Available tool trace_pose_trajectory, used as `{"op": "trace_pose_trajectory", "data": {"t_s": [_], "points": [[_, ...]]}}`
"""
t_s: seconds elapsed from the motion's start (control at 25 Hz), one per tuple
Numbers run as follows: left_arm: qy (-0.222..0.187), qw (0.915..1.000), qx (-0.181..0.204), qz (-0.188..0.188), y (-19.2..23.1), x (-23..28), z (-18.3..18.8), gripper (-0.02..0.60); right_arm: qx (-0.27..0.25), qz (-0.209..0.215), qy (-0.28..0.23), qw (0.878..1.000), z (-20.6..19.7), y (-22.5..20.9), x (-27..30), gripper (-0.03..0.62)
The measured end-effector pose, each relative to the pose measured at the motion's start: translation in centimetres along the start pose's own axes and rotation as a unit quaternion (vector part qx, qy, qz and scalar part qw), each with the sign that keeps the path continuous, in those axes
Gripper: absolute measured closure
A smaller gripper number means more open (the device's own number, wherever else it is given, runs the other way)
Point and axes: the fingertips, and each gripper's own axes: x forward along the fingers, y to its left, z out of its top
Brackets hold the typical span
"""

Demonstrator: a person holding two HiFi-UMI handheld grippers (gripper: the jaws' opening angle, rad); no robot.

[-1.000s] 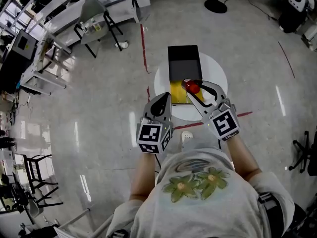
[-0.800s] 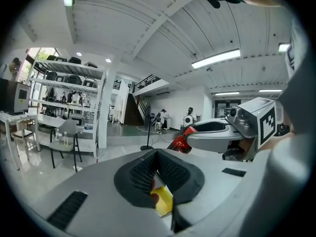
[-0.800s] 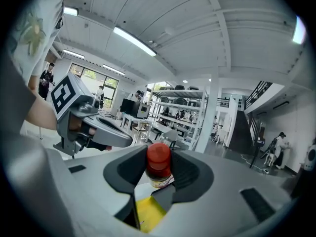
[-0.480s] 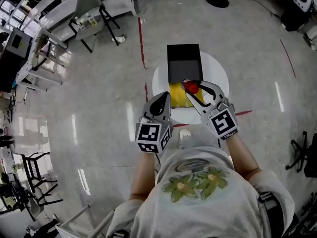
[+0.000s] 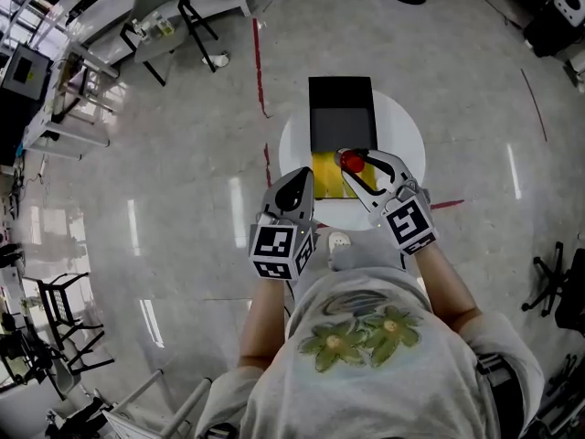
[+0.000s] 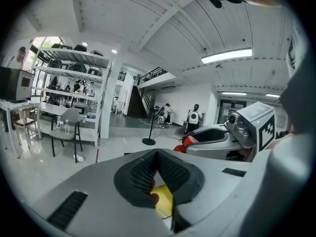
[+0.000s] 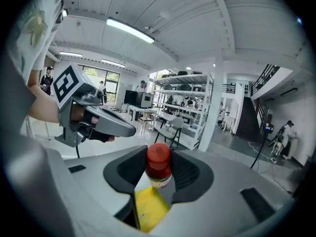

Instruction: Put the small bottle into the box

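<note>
Right gripper (image 5: 356,157) still pinches the small red-capped bottle (image 7: 159,165), lowered slightly above the yellow box (image 5: 325,174). Left gripper (image 5: 303,177) jaws pressed together, empty. I judge release is next.

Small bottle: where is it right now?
Head view, centre: the small bottle is clamped in the right gripper's jaws, above the near end of the box on the round white table.

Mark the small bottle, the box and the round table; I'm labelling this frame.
small bottle (image 7: 159,154), right gripper view, red cap.
box (image 5: 341,117), head view, black panel.
round table (image 5: 402,131), head view, bare white top.
</note>
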Motion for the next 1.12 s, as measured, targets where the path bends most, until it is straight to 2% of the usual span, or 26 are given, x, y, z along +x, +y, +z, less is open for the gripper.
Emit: {"op": "trace_pose_trajectory", "data": {"t_s": [0.8, 1.12], "points": [[0.028, 0.9994, -0.013, 0.016, 1.6, 2.3, -1.9, 0.577, 0.014, 0.036, 0.046, 0.998, -4.5, -0.8, 3.1, 0.444], [0.032, 0.9990, -0.018, 0.023, 1.6, 2.9, -2.6, 0.577, -0.006, 0.055, 0.058, 0.997, -6.2, -0.6, 4.0, 0.444]]}}
